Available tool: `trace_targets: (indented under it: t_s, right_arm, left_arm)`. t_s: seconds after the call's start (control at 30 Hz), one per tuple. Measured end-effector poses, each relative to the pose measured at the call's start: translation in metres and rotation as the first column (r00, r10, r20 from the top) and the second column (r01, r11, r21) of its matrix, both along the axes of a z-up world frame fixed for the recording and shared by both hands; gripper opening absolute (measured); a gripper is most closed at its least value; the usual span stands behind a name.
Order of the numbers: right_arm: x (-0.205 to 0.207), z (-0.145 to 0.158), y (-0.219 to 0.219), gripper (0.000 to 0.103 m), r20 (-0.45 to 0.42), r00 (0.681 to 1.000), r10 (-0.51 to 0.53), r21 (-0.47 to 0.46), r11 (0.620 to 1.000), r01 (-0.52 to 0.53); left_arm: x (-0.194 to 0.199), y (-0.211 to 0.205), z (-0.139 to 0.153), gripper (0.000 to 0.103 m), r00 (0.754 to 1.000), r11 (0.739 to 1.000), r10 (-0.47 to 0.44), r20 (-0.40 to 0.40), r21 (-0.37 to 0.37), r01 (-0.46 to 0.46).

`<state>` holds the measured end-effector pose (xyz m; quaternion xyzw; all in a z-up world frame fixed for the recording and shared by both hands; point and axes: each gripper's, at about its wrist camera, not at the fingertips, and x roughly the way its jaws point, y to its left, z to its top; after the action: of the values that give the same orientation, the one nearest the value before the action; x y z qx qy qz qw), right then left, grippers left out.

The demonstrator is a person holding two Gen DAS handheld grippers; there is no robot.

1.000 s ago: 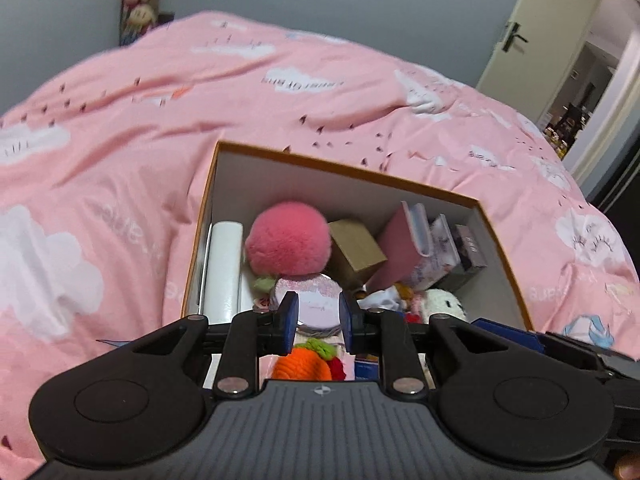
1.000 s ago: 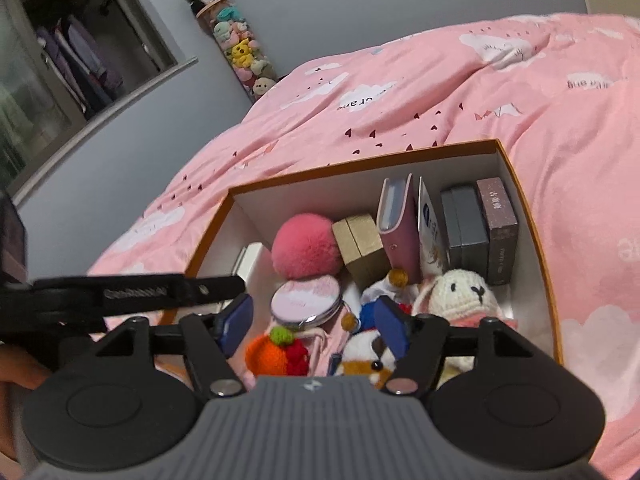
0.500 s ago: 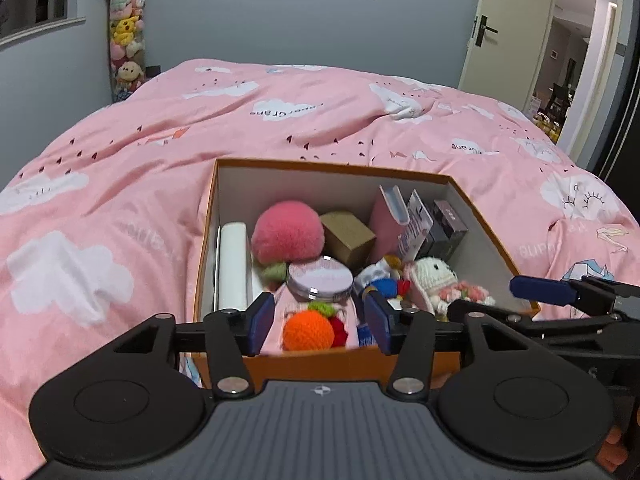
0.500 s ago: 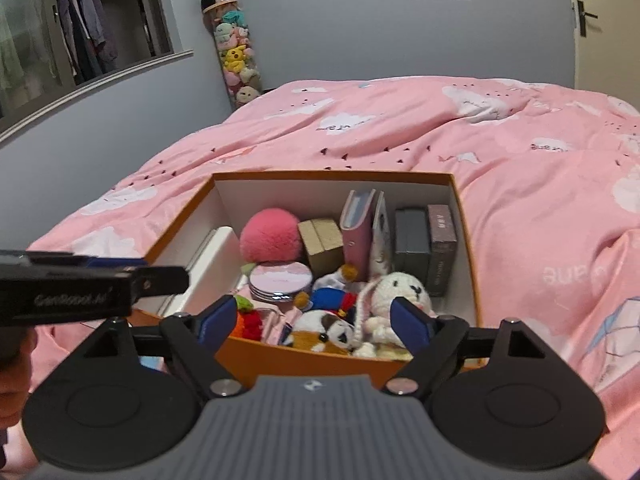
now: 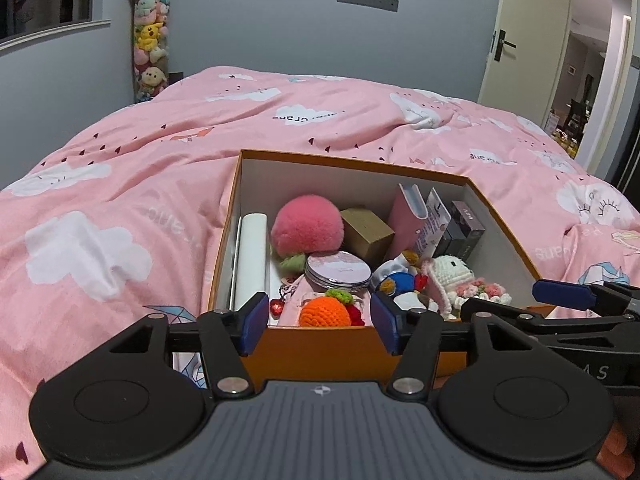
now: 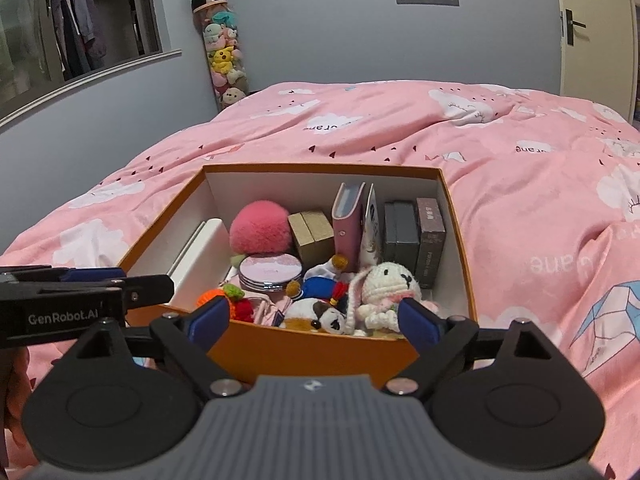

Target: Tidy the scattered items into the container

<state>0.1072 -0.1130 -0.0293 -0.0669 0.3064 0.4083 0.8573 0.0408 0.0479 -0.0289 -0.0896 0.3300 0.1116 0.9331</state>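
An orange box (image 5: pixel 340 350) (image 6: pixel 316 352) with white inside walls sits on the pink bed. It holds a pink pompom (image 5: pixel 307 228) (image 6: pixel 261 227), a round pink compact (image 5: pixel 337 271) (image 6: pixel 270 272), an orange crochet fruit (image 5: pixel 325 312), a white crochet bunny (image 5: pixel 452 274) (image 6: pixel 390 280), a panda toy (image 6: pixel 320 316), small boxes and a pink notebook (image 6: pixel 347 224). My left gripper (image 5: pixel 318 322) is open and empty in front of the box's near wall. My right gripper (image 6: pixel 314 318) is open and empty, just before the same wall.
The pink cloud-print duvet (image 5: pixel 120 208) (image 6: pixel 540 184) lies all around the box. A column of plush toys (image 5: pixel 150 40) (image 6: pixel 220 48) stands against the grey wall. An open door (image 5: pixel 560 60) is at the right.
Both grippers have pulled back and up from over the box to in front of its near wall. Both have opened wider, the left one from nearly closed.
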Motion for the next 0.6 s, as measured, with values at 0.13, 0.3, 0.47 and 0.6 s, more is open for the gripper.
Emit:
trace_targets:
  t_s: [0.13,0.3,0.47,0.6]
  right_arm:
    - [-0.001,-0.006,0.002,0.093,0.018,0.999,-0.031,-0.021,0.999,0.031]
    - [-0.003,-0.014,0.005,0.096,0.038,0.998,-0.041,-0.034,0.999,0.042]
    - [-0.006,-0.019,0.007,0.096,0.07,0.997,-0.038,-0.025,0.999,0.04]
    - [-0.008,-0.021,0.007,0.096,0.083,0.996,-0.039,-0.012,0.999,0.04]
  left_arm:
    - [-0.002,0.0,-0.004,0.066,1.0,1.0,0.011,0.021,0.017,-0.012]
    - [-0.003,0.001,-0.009,0.067,0.998,0.999,0.028,0.055,0.017,-0.029]
    - [-0.002,0.0,-0.012,0.069,0.998,0.999,0.027,0.064,0.028,-0.029]
    - [-0.001,0.001,-0.013,0.074,0.997,1.0,0.023,0.072,0.014,-0.024]
